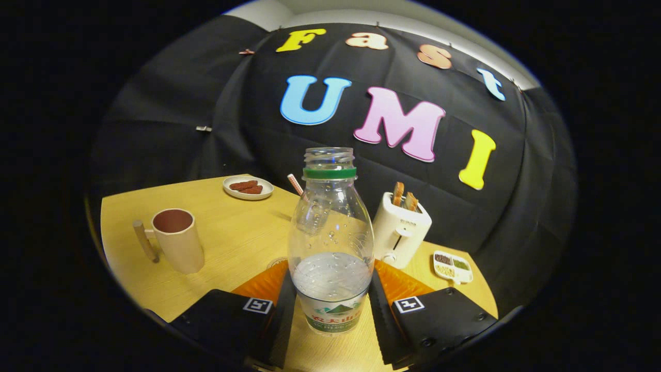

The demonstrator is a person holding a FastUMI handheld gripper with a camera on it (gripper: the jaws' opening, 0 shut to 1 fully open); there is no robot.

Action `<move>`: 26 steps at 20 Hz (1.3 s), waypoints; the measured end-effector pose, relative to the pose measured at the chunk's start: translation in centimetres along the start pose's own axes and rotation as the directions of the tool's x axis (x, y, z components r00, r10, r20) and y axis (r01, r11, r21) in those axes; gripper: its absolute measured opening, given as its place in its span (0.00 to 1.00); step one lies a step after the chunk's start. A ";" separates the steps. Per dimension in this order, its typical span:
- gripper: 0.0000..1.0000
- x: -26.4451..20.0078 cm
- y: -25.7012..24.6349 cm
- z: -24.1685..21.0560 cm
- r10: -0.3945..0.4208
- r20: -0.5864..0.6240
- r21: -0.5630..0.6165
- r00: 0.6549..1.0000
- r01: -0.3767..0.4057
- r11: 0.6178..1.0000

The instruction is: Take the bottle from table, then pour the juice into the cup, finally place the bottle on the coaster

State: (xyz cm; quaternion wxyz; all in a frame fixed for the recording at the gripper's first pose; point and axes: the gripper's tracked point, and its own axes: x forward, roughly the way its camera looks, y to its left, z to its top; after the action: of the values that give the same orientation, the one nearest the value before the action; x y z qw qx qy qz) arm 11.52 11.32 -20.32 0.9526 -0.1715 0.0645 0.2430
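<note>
Standing at the table (pixel 242 243), I note, from left to right: the cup (pixel 178 240) at centre left of the frame, upright, handle turned left, well apart from the rest. A plate (pixel 248 187) with brown snacks sits beyond it. At lower centre the gripper (pixel 330 305) has both fingers pressed against the lower body of the bottle (pixel 330 243), which is uncapped, upright and part full of clear liquid. Whether it is lifted off the table cannot be told. An orange mat, probably the coaster (pixel 268 281), shows behind the fingers. Right of centre stand a toaster (pixel 400 230) and a small divided dish (pixel 453 266). Judgement: the taking step is in hand. Next, carry the bottle left over the cup and tip gently.
</note>
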 end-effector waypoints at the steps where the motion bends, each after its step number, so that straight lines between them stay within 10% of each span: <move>1: 0.70 0.0 0.7 0.7 0.013 0.009 -0.049 1.000 -0.012 0.999; 12: 0.70 2.7 7.5 2.5 0.082 -0.045 -0.452 0.996 -0.093 0.887; 26: 0.70 5.3 10.4 2.2 0.053 -0.104 -0.775 0.993 -0.114 0.621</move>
State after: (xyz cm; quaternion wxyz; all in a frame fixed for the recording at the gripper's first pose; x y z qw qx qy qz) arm 11.24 23.00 -22.40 0.7693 -0.5720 -0.0055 0.2846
